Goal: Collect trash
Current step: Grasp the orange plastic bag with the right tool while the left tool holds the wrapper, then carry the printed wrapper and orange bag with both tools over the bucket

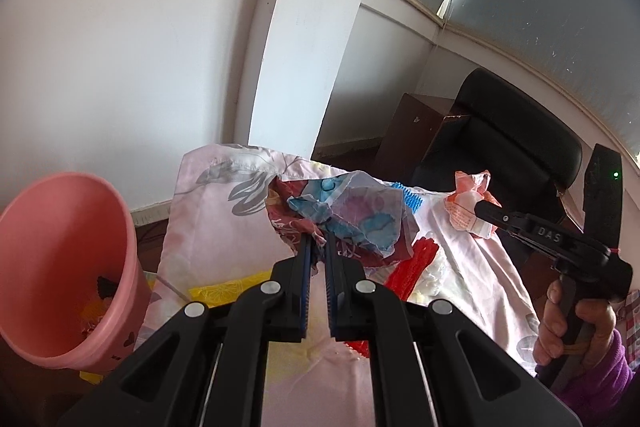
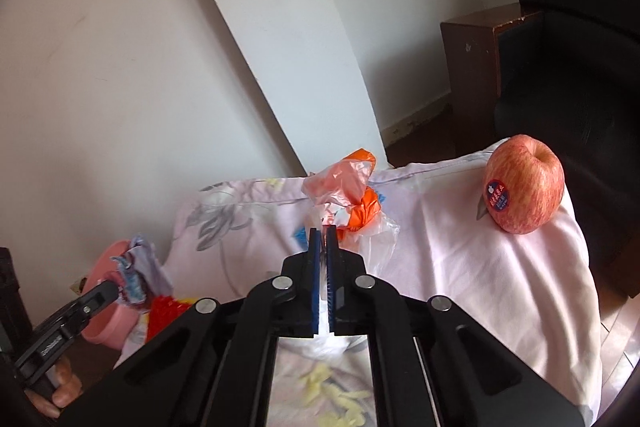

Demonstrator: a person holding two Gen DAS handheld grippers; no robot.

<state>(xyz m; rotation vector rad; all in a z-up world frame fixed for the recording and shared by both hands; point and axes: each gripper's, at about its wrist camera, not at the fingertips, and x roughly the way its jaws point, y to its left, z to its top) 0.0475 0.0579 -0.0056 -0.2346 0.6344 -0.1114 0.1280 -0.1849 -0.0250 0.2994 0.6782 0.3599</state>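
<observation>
My left gripper (image 1: 319, 239) is shut on a crumpled blue, purple and red wrapper (image 1: 352, 215), held above the cloth-covered table (image 1: 224, 219). It also shows in the right wrist view (image 2: 136, 275). My right gripper (image 2: 324, 233) is shut on an orange and clear plastic bag (image 2: 344, 191), lifted over the table; it shows in the left wrist view (image 1: 468, 205) too. A pink bin (image 1: 60, 267) stands left of the table with some trash inside; it also shows in the right wrist view (image 2: 110, 323).
A red apple (image 2: 524, 185) with a sticker sits on the table's right corner. A red mesh piece (image 1: 416, 263) and a blue bristly object (image 1: 412, 199) lie on the cloth. A black chair (image 1: 508, 143) and brown cabinet (image 1: 412, 131) stand behind.
</observation>
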